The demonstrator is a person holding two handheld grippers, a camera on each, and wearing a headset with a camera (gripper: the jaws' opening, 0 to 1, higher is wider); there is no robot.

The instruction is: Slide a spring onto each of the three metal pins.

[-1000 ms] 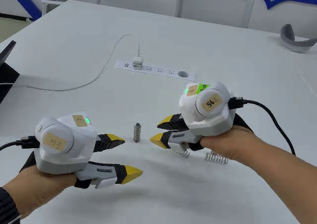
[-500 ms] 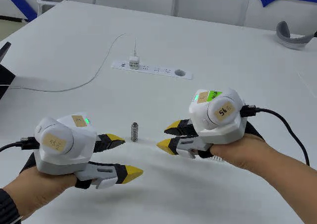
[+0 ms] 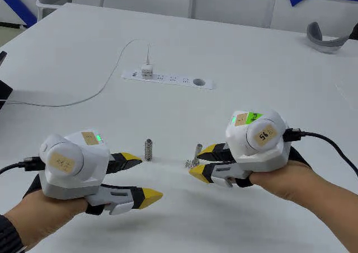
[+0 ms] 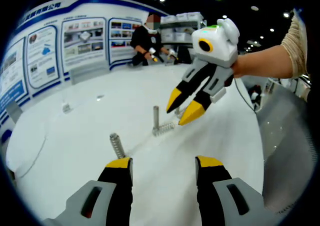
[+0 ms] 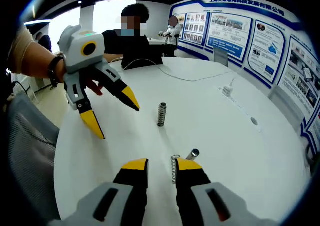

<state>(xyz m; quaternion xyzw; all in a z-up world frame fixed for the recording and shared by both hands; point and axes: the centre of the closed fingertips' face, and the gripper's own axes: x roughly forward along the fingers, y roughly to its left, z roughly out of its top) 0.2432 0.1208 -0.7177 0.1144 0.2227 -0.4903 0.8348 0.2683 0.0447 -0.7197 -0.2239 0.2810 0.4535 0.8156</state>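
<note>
**While both grippers hang open, one pin's got its spring on**

Head view first. White table (image 3: 251, 62). The left gripper (image 3: 149, 178) is near-left, jaws spread wide, holding nothing. The right gripper (image 3: 197, 162) is near-right, jaws partly apart, also holding nothing. Between them stands the sprung pin (image 3: 148, 149). Right of it is a bare pin (image 3: 198, 151), with a loose spring (image 3: 189, 163) lying at its foot, just off the right gripper's tips. The tan sticker (image 3: 265, 134) on that gripper reads something like 56. Farther back there's a white power strip (image 3: 173, 79) with a charger (image 3: 147, 70) plugged in.

Left gripper view: same wide gap, and beyond it the sprung pin, bare pin and loose spring. Blue-trimmed wall posters (image 4: 85, 43), text too small to read.

Right gripper view: the loose spring sits in the gap by the right-hand jaw, unclamped, with the bare pin just past it. Posters carry Chinese writing, illegible to me.
</note>
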